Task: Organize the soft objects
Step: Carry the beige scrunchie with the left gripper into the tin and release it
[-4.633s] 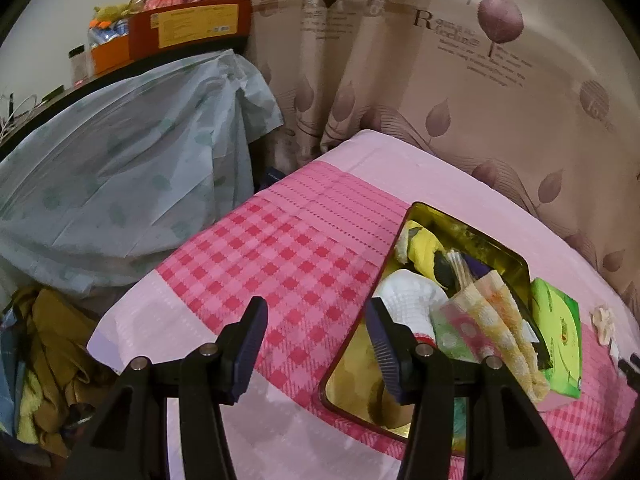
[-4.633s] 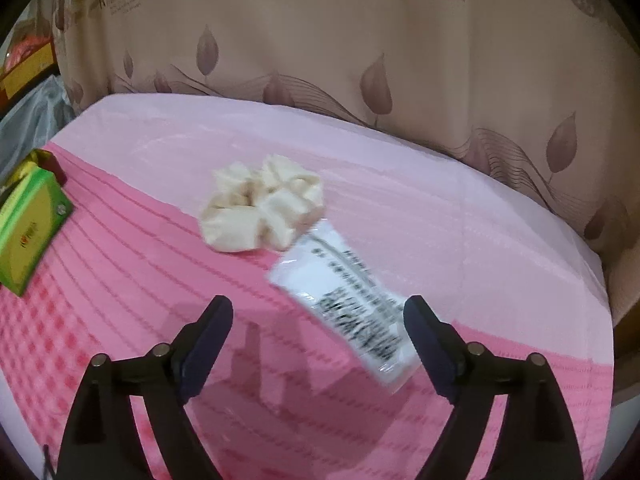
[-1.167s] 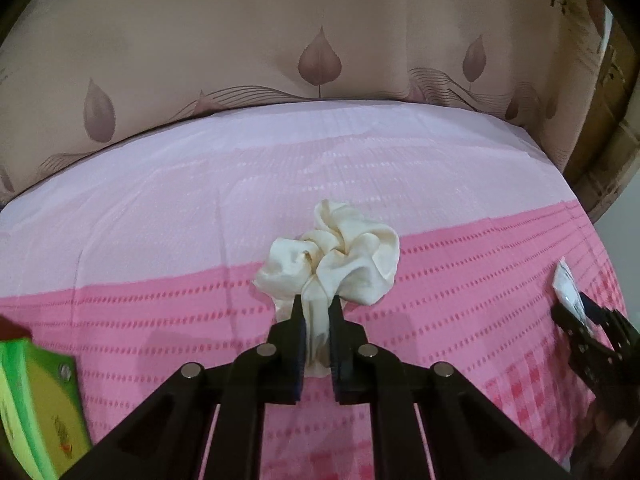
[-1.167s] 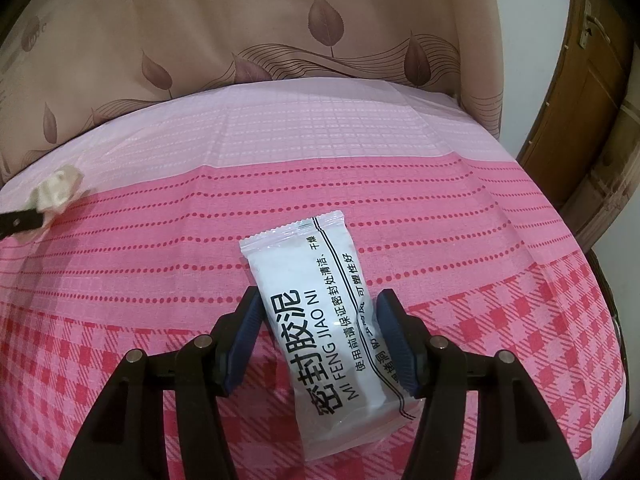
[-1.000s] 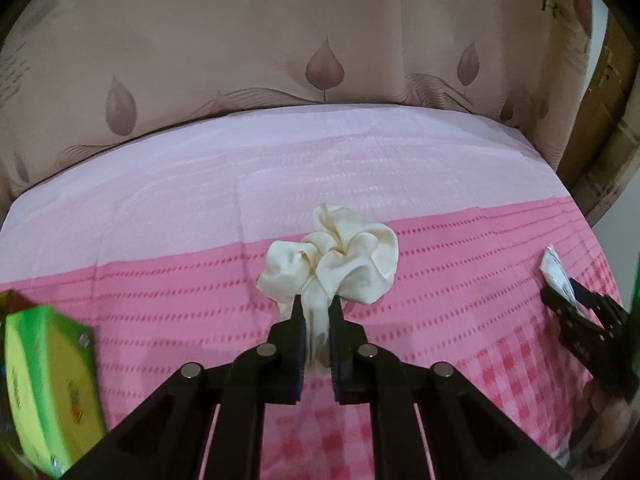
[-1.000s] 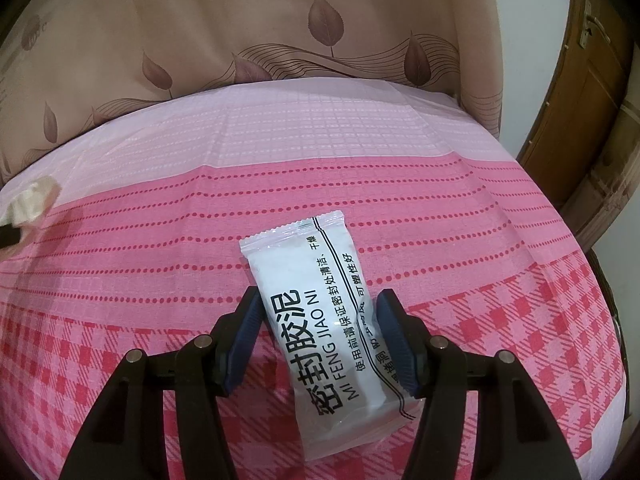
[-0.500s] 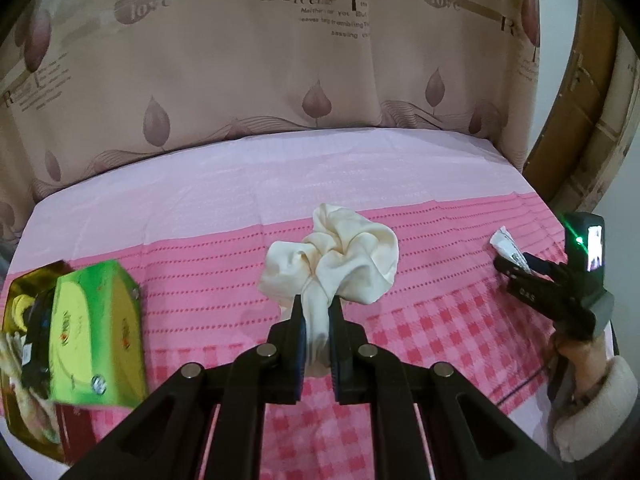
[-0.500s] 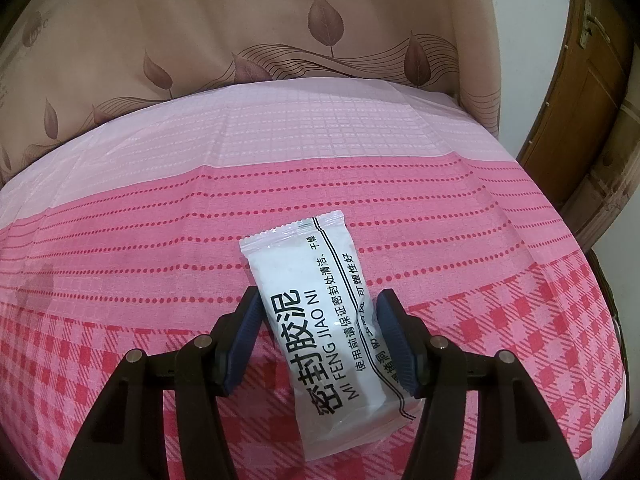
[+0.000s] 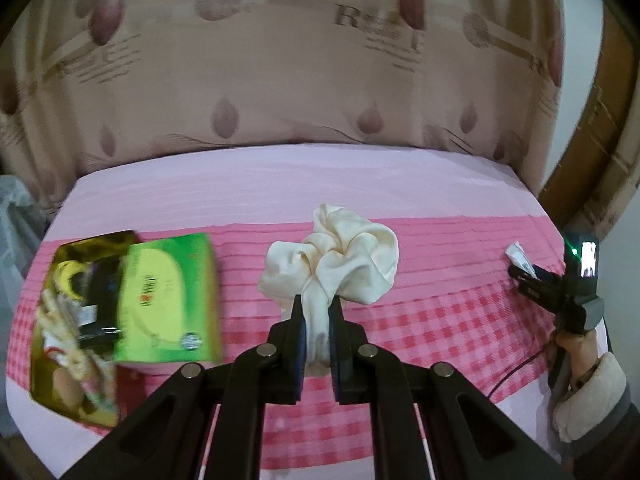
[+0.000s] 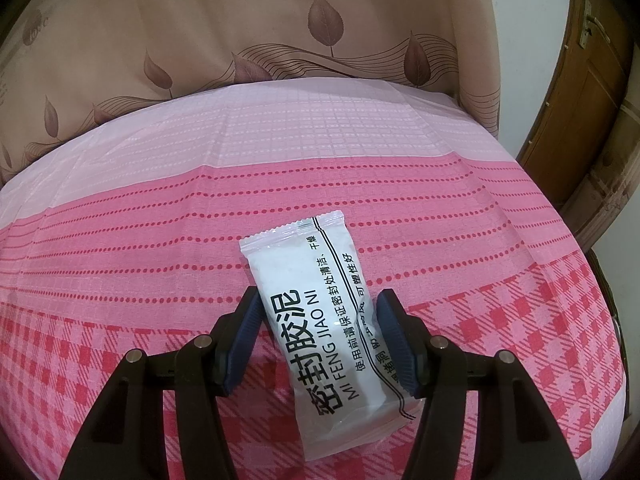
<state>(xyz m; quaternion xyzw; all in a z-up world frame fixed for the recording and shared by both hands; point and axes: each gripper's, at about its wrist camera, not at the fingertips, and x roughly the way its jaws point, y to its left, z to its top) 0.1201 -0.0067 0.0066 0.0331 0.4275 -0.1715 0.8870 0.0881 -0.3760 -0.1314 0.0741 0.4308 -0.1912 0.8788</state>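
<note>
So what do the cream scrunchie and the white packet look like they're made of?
The scrunchie, pinched in the left gripper, looks like smooth satin-type fabric: soft gathered folds with a faint sheen, though the picture is blurred. The packet, between the right gripper's pads, looks like glossy plastic film: crimped serrated end, printed lettering, reflections on its surface. What fills it can't be told, only a pale bulge.

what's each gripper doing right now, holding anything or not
Left gripper: shut on the cream scrunchie.
Right gripper: closed on the white packet between its pads.
</note>
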